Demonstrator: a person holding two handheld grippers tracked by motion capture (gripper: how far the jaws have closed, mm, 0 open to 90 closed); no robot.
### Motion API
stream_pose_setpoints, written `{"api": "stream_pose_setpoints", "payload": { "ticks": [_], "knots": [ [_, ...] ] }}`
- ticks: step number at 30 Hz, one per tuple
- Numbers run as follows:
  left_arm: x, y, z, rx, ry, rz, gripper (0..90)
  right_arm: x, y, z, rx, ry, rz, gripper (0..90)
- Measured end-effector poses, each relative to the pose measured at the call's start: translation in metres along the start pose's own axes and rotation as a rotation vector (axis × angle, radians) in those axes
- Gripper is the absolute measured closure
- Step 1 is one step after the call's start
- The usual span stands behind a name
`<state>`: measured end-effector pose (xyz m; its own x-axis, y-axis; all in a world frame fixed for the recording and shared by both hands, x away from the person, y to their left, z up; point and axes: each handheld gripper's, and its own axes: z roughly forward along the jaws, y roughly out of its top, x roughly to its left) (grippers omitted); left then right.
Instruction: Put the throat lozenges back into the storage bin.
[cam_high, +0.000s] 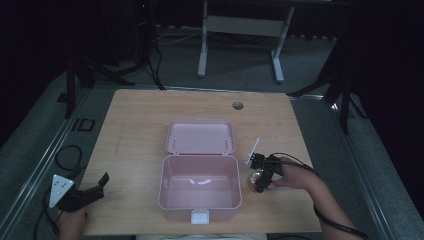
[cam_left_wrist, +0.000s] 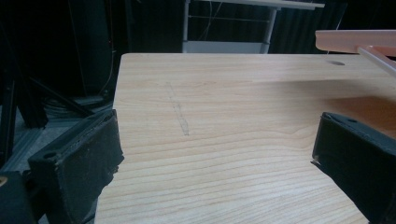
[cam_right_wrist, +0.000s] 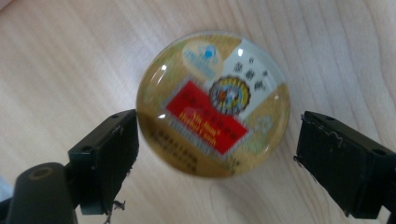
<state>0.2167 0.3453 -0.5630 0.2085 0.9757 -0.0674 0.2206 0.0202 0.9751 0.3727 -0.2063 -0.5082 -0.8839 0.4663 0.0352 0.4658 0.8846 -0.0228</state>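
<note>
Black jaws sit on either side of a round tin (cam_right_wrist: 213, 103) in the right gripper view, one jaw touching or nearly touching its edge, the other a little off it. So the right gripper (cam_right_wrist: 217, 154) is spread, straddling the tin but not clamped yet. From the high view the tin (cam_high: 254, 180) lies flat on the table (cam_high: 140, 110), just to the right of the open pink box (cam_high: 200, 187), with the right gripper (cam_high: 261, 179) coming down over it.

My take on doing this grab well: that lid looks glossy and domed, so I'd drop lower and pinch across the widest part of the rim, not up on the curve where it'll likely squirt out. Centre it between the jaws first so closing doesn't shove it sideways. Then it's a short hop left over the box wall.

Left gripper (cam_high: 80, 196) is parked near the table's front left corner, jaws wide apart, nothing between them.
</note>
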Motion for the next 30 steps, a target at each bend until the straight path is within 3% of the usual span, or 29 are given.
{"api": "stream_pose_setpoints", "payload": {
  "ticks": [8, 9, 14, 20, 30],
  "knots": [
    [0.0, 0.0, 0.0, 0.002, -0.001, 0.0, 1.9, 0.001, 0.009, 0.011, 0.04, 0.01, -0.027, 15.1],
    [0.0, 0.0, 0.0, 0.002, 0.0, 0.0, 1.9, 0.002, 0.01, 0.012, 0.048, 0.012, -0.029, 19.0],
    [0.0, 0.0, 0.0, 0.003, 0.0, 0.001, 1.9, 0.003, 0.011, 0.01, 0.052, 0.007, -0.042, 19.8],
    [0.0, 0.0, 0.001, 0.005, 0.001, 0.001, 1.9, 0.009, 0.006, -0.01, 0.052, 0.029, -0.081, 19.9],
    [0.0, 0.0, 0.001, 0.006, 0.001, 0.0, 1.9, 0.025, -0.006, -0.058, 0.069, 0.013, -0.199, 19.9]
  ]
}}
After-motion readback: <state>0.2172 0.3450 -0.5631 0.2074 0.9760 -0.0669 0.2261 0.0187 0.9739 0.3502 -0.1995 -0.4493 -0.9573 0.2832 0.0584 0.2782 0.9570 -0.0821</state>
